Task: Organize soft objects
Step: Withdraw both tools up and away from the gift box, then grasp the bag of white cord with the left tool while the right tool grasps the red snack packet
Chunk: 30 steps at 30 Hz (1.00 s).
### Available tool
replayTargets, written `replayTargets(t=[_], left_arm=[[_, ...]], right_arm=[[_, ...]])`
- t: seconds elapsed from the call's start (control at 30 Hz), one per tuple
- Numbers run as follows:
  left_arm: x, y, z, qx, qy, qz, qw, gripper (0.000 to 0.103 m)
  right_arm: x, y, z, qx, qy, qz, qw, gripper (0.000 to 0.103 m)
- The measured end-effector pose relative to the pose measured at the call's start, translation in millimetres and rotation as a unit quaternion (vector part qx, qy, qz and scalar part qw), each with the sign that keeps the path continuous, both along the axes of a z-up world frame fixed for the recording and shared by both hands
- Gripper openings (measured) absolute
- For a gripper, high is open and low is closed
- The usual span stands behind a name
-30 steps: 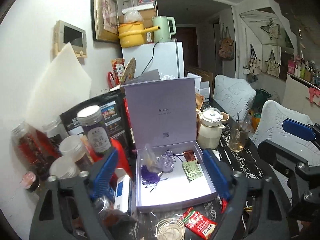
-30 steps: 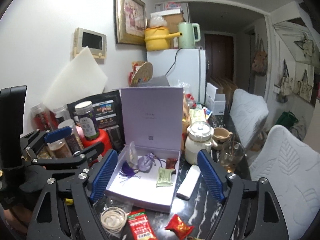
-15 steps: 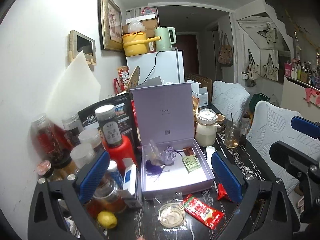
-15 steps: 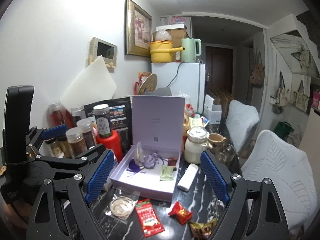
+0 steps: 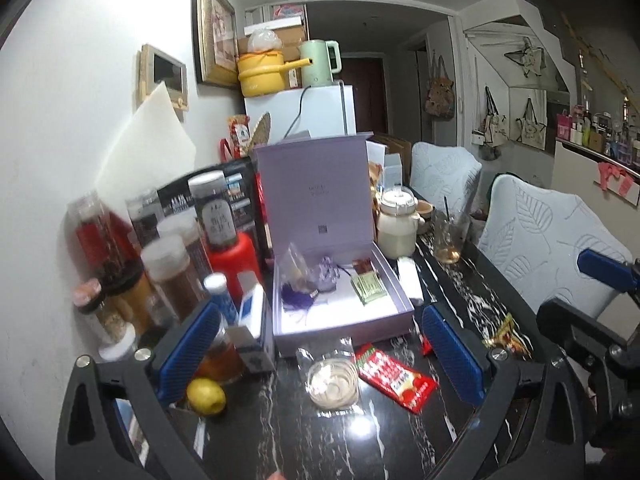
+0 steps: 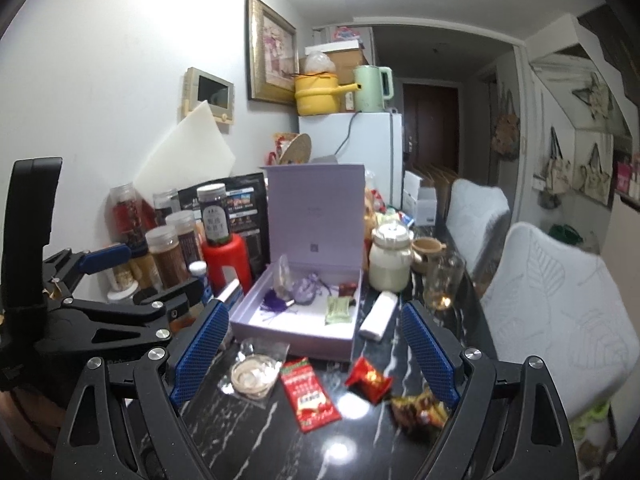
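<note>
1. Box (image 5: 340, 320) is your landmark: lilac, its lid upright at the back, sitting on the black marbled table (image 5: 360, 432) with jars crowded just left of it.
2. Inside the box you have a purple pouch (image 5: 326, 276) with a tassel (image 5: 296, 300) towards the front left, a clear bag (image 5: 294, 260) against the left wall, a green sachet (image 5: 370, 286) right of the pouch, and a small red-brown packet (image 5: 362, 266) behind the sachet.
3. In front of the box lie a clear packet (image 5: 334, 376) and, just right of it, a red packet (image 5: 394, 376).
4. Further right of the red packet, the right wrist view shows a red candy (image 6: 368, 376) and a brown-gold wrapper (image 6: 418, 406).
5. A white bar (image 6: 378, 316) lies against the box's right side.
6. Your left gripper (image 5: 320, 356) is released, jaws wide, nothing between them; it hangs above the packets in front of the box.
7. Your right gripper (image 6: 312, 352) is likewise released and empty, over the same strip of table.
</note>
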State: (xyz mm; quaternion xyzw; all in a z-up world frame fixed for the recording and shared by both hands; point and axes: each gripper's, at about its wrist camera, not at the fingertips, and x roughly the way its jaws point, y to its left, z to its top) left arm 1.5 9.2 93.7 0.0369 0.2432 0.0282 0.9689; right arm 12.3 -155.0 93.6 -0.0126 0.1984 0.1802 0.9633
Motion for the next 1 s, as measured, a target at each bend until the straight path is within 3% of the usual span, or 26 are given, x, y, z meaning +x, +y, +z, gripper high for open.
replayTargets(t=[0.4,0.7,1.0], left_arm=[[-1.7,-1.9,-47.8,-0.032,0.055,-0.033,0.9974,0.103],[15.8,4.6,-83.4,-0.054,0.096,-0.020,0.9937,0.103],[40.6,7.4,-117.5,-0.050,0.141,-0.034,0.9881,0.103]], right_arm=[[-11.3,-11.6,-51.1,0.012,0.055,0.002,0.998,0.089],[-0.5,-19.0,-86.8,0.016,0.087,0.000,0.996,0.089],[20.8,-20.6,-118.4,0.013,0.125,0.006,0.992,0.089]])
